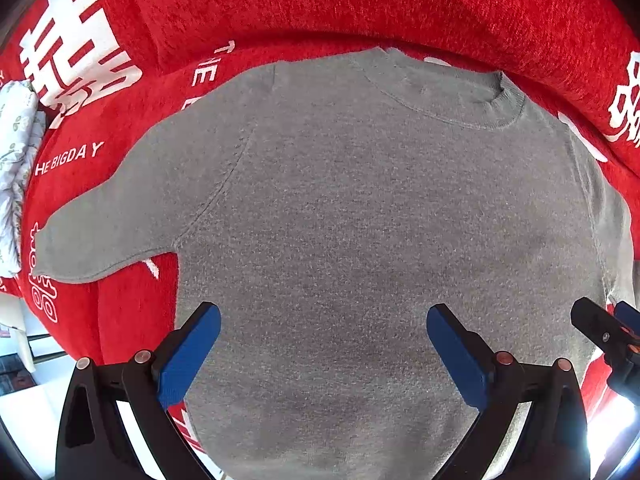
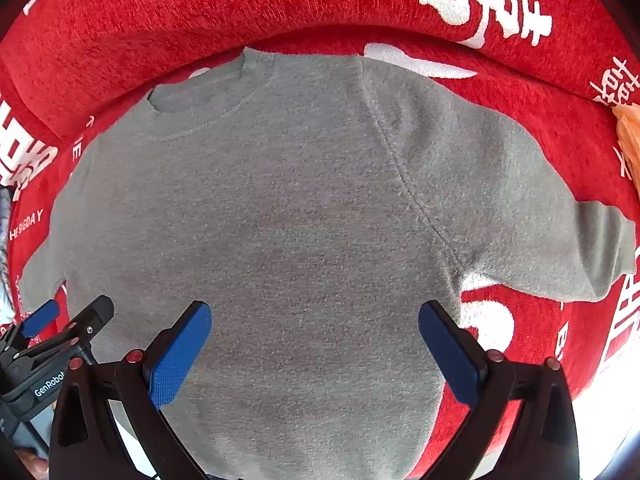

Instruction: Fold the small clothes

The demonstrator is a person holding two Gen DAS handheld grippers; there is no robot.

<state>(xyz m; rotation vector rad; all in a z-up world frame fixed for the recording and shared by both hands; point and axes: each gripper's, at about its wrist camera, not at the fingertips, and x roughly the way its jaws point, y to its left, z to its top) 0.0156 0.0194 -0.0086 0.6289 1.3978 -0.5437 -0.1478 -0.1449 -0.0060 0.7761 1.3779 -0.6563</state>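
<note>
**Grey sweater laid flat, no fold yet made**

The grey sweater (image 1: 360, 220) is spread face-up on a red cover (image 1: 320, 0) printed with white characters and lettering; whether a table or a sofa lies beneath cannot be told, though the cover rises in a padded bank behind the collar. The body is seen flat and fairly smooth, the round neckline (image 1: 452, 104) at the far side and the hem nearest the cameras. Both short sleeves are extended outward: the left sleeve (image 1: 108, 232) in the left wrist view, the right sleeve (image 2: 560, 232) in the right wrist view, its cuff slightly curled. No fold is visible, so the task is judged to be at its start, with sleeves and body all left to be folded.

The left claw (image 1: 324, 332) is held over the lower body of the garment, its blue pads wide apart and nothing gripped. The right claw (image 2: 316, 328) is likewise spread and empty, just beside it.

Open red cloth is available beyond each sleeve. A patterned white fabric (image 1: 16, 168) lies at the far left edge, and an orange item (image 2: 630, 136) near the right edge.
</note>
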